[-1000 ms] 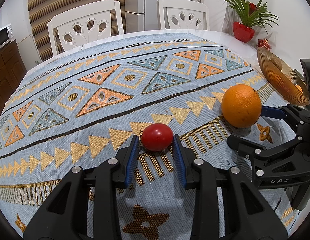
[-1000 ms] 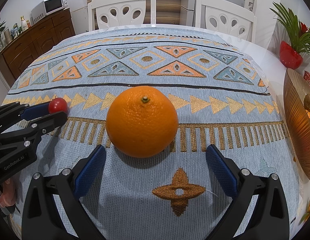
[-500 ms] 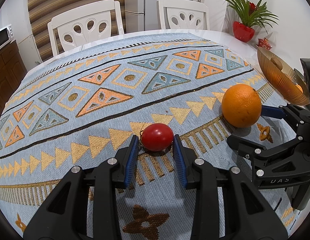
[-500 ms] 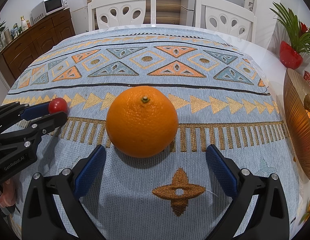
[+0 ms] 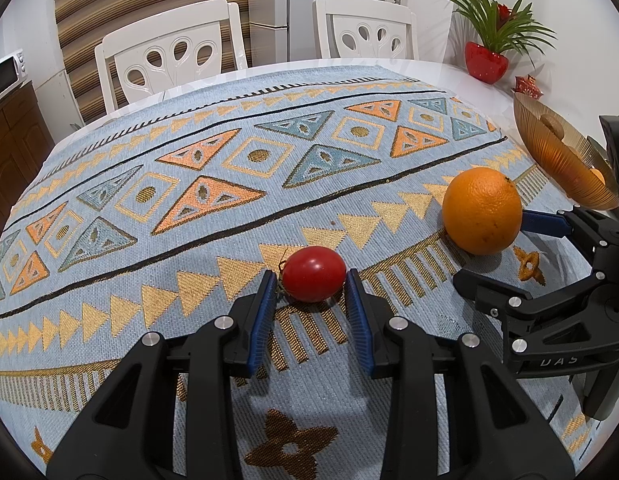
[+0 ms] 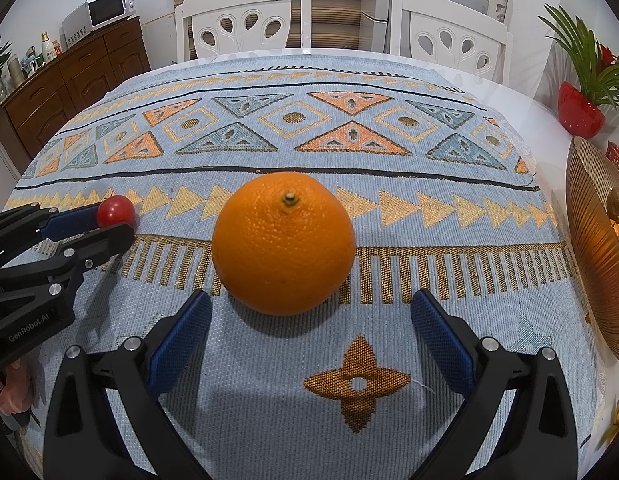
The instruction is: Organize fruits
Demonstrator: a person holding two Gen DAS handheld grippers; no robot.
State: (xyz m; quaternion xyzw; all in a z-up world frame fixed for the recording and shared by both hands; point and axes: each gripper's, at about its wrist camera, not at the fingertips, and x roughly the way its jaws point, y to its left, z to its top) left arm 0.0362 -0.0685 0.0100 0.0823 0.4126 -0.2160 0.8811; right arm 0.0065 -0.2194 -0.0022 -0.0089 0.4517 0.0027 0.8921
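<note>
On the patterned cloth, two grippers flank two fruits — neither lifted.

Left gripper (image 5: 312,286) has its blue pads either side of the red tomato (image 5: 313,274), close against it though whether they press cannot be told; the tomato rests on the tablecloth (image 5: 229,184) at centre of the left view; the orange (image 6: 283,243) sits on the cloth at 12 o'clock from the right gripper (image 6: 309,320), whose fingers stand wide apart and short of it; an amber ribbed bowl (image 6: 589,240) — some fruit inside — stands at 3 o'clock from the orange, near the cloth's edge.
</note>
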